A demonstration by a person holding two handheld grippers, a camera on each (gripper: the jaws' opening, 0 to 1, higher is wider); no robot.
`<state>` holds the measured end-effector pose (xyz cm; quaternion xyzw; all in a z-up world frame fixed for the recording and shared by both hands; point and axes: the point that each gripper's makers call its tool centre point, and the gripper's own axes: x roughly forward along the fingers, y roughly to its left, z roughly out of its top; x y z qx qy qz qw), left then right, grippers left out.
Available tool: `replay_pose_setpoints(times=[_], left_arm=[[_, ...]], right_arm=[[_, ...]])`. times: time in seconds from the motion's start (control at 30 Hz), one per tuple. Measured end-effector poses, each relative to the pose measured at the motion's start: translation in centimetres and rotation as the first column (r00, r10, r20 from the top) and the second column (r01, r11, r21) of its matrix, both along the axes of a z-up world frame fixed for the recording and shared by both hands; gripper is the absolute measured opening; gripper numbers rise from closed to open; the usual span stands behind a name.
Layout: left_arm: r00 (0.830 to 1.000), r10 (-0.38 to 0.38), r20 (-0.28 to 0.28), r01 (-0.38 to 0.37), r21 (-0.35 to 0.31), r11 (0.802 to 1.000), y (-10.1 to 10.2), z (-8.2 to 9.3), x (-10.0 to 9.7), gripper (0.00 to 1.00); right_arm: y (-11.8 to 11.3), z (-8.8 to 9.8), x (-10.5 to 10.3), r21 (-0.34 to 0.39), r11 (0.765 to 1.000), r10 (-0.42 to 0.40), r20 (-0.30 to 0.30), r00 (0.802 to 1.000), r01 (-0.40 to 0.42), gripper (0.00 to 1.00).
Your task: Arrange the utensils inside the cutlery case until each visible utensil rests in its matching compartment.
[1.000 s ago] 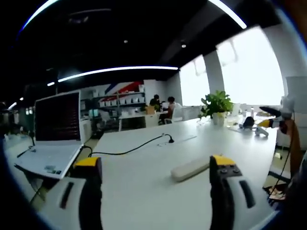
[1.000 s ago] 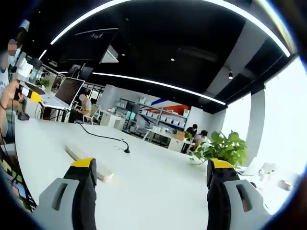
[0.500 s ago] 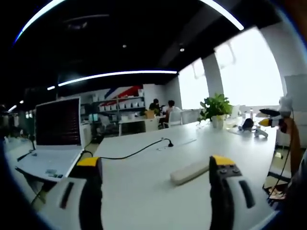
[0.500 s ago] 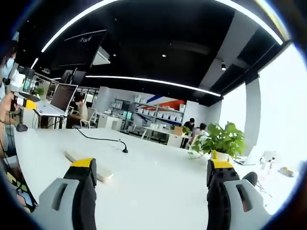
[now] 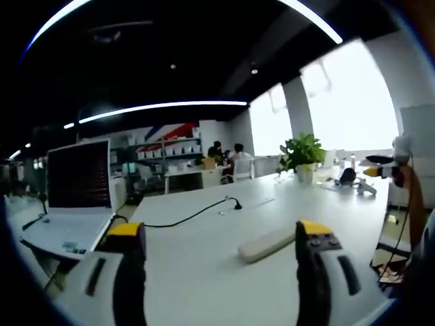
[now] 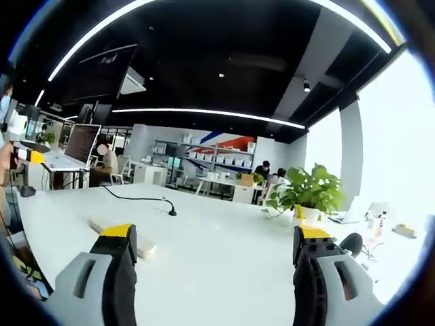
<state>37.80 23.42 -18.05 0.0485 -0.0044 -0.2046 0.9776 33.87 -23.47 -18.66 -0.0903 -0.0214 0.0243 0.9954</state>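
- The left tool (image 5: 221, 272) is held released, jaws wide apart, above the white counter (image 5: 204, 272).
- The right tool (image 6: 214, 272) is likewise spread, nothing gripped.
- A pale, elongated case (image 5: 266, 242) is seen mid-counter; its contents cannot be told.

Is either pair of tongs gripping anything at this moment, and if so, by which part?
Nothing is held. The left tongs and the right tongs both stand open with bare white table showing between their jaws.
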Motion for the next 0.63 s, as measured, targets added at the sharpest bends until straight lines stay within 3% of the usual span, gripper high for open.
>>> replay_pose_setpoints(times=[0.63], left_arm=[[1.0,-0.004,-0.001,0.004,0.026,1.0,-0.23,-0.11,0.11,0.96]], right_arm=[[-0.27,-0.46,0.29,0.013,1.0,-0.009,-0.015,1.0,0.009,0.99]])
